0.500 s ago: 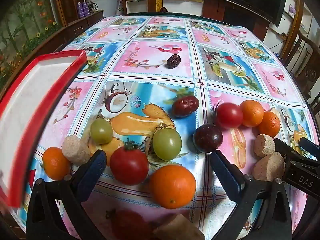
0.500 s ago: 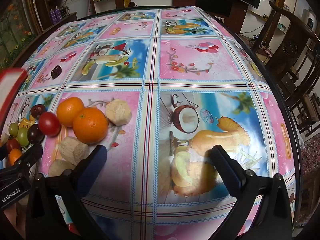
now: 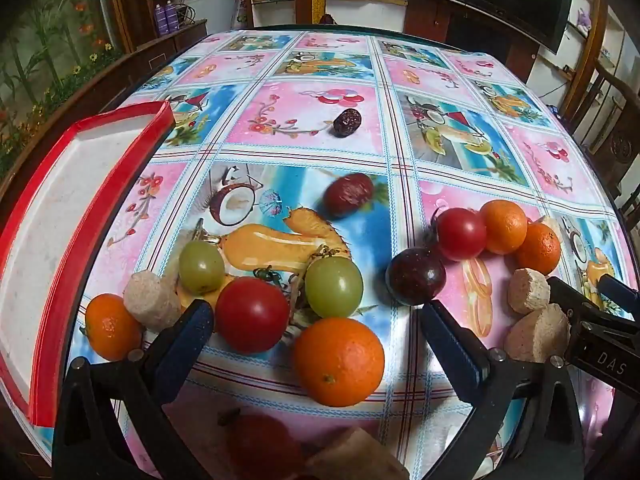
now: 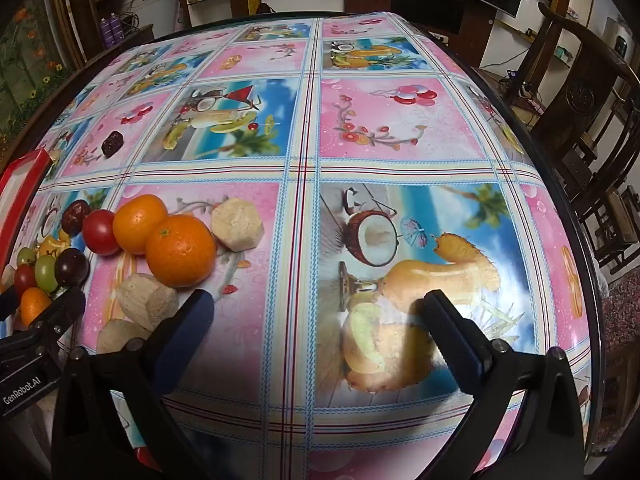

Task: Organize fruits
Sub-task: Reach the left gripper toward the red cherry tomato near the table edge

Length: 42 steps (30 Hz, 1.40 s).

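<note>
Left tongs (image 3: pixel 316 336) spread wide, gripping nothing, hovering low above a cluster of fruit on the surface (image 3: pixel 304 120) under its glossy pink-and-blue fruit-print cloth. Between the blue-padded fingers (image 3: pixel 188 332): a round red tomato (image 3: pixel 252 314), a pale green grape (image 3: pixel 334 287) and a large bright orange (image 3: pixel 339 362) nearest the camera. Just left of the left finger, a small orange mandarin (image 3: pixel 112 327) touching a beige peeled chunk (image 3: pixel 150 306), with a second green grape (image 3: pixel 201 266) behind. Near the right finger, a dark purple plum (image 3: pixel 416 276); behind it, another red tomato (image 3: pixel 461 233) touching two small oranges (image 3: pixel 503 226) in a row. Farther back, a reddish-brown date (image 3: pixel 348 199), and well apart from it a wrinkled dark date (image 3: pixel 347 122). At the left edge, a white tray with a red rim (image 3: pixel 120 184), tilted.

Right tongs (image 4: pixel 318 334) likewise wide apart and holding nothing, over bare cloth, well right of the fruit. Beside its left finger, two beige peeled chunks (image 4: pixel 146 300) and an orange (image 4: pixel 181 250).
</note>
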Each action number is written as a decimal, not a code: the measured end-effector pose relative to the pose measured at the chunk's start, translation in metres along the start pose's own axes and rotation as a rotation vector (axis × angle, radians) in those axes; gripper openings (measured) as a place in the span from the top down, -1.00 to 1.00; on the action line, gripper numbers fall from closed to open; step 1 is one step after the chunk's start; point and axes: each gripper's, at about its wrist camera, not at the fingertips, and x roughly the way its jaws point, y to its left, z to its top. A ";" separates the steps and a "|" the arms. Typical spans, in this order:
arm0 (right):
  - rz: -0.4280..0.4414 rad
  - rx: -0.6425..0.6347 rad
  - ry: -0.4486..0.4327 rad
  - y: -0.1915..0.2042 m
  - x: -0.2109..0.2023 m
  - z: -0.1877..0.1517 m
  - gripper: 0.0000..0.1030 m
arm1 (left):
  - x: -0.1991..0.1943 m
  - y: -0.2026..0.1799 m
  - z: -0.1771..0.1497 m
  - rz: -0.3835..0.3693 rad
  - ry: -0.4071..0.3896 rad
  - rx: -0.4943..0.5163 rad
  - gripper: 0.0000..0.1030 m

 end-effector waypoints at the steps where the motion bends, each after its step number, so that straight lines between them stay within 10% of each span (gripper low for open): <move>1: 0.000 0.000 0.000 0.000 0.000 0.000 -1.00 | 0.000 0.000 0.000 0.000 0.000 0.000 -0.99; 25: 0.187 -0.021 -0.097 0.028 -0.085 -0.003 -1.00 | -0.066 0.050 0.028 -0.080 -0.055 0.026 -0.99; 42: 0.194 -0.073 -0.051 0.059 -0.091 -0.013 -1.00 | -0.056 0.111 0.002 -0.225 0.121 0.021 -0.98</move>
